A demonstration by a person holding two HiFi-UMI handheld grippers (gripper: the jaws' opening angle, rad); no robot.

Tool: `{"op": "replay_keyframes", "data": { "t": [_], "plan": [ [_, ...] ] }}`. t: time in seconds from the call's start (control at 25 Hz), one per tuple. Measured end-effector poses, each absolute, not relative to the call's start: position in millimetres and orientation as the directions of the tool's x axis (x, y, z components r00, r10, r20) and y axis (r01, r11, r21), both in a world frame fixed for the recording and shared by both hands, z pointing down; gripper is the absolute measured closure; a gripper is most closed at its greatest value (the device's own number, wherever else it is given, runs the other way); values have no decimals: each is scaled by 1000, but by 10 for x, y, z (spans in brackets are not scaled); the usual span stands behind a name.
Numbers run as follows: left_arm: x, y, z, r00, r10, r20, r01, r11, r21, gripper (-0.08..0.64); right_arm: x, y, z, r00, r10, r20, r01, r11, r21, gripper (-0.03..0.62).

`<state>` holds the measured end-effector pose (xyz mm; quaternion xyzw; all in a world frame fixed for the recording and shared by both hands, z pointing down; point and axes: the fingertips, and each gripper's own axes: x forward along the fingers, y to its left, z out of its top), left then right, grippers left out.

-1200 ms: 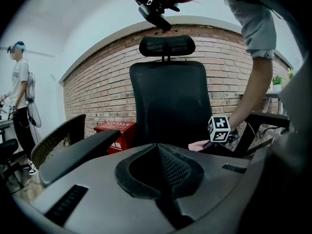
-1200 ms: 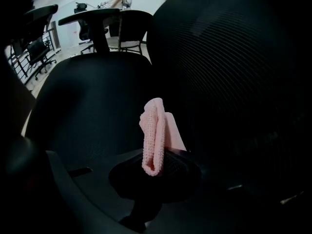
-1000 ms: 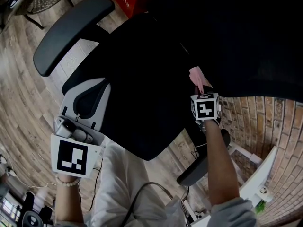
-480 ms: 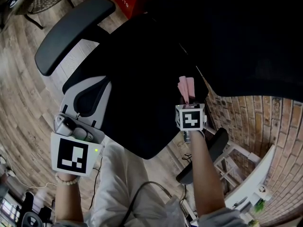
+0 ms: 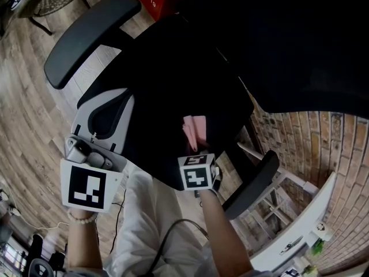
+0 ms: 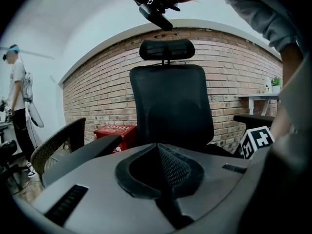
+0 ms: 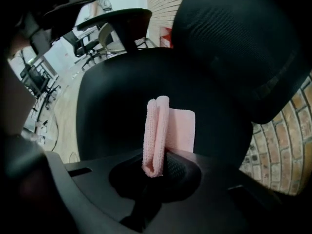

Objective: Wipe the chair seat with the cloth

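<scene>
Right gripper is clamped on the pink cloth, jaws pinching the folded end, so several layers sit in the bite and the free end sticks out ahead of the tips. In the head view the cloth is over the front-right part of the chair seat, near the front edge. It's probably touching the seat, but black on black gives no clear contact line, so I can't confirm. The cloth looks like a light, soft, limp knit with no stiffness of its own. I expect it to bunch or roll when dragged over the seat fabric, and it could creep out of the pinch. The best hold is deep on the fold as it is now, pressing the free flap flat on the seat. Left gripper has its jaws together on nothing, parked off the seat's front-left corner and looking across at the backrest.
</scene>
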<state>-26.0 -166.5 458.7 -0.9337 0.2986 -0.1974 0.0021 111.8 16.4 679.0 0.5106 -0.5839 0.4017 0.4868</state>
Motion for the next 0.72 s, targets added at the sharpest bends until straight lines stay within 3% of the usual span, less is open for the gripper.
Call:
{"op": "replay_keyframes", "data": {
  "t": [0.4, 0.72],
  "plan": [
    [-272, -1574, 4629, 741, -556, 376, -558, -822, -114, 541, 127, 854, 6705, -159, -154, 975, -946, 308, -106, 538],
    [-196, -1466, 4614, 740, -556, 378, -557, -822, -119, 541, 51, 1423, 6703, -211, -77, 974, -928, 328, -175, 538]
  ]
}}
